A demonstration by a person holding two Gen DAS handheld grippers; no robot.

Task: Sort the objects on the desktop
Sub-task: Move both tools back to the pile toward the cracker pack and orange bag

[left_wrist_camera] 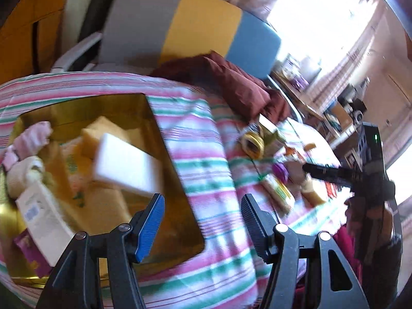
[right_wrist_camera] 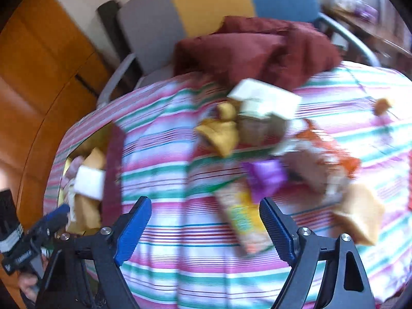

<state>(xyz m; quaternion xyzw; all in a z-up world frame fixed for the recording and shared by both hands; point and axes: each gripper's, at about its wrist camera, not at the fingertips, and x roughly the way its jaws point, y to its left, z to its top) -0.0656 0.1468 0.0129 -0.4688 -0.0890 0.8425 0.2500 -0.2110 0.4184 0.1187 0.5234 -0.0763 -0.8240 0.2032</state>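
Left tongs (left_wrist_camera: pixel 202 221) open, empty, above gold box (left_wrist_camera: pixel 177 139) holding white sponge (left_wrist_camera: pixel 128 164). Right tongs (right_wrist_camera: pixel 206 228) open, empty, above striped surface (right_wrist_camera: pixel 180 257); packets (right_wrist_camera: pixel 242 216) clutter far right.

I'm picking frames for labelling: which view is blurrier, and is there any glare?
Right wrist view: heavy motion blur smears the pile of packets. Left wrist view: milder blur, white block in the gold tray readable, but the window is blown out.

Both wrist views look down over the striped tablecloth (left_wrist_camera: pixel 200 134) (right_wrist_camera: pixel 180 180), sharing the gold box (left_wrist_camera: pixel 164 154) (right_wrist_camera: pixel 113 159) at left
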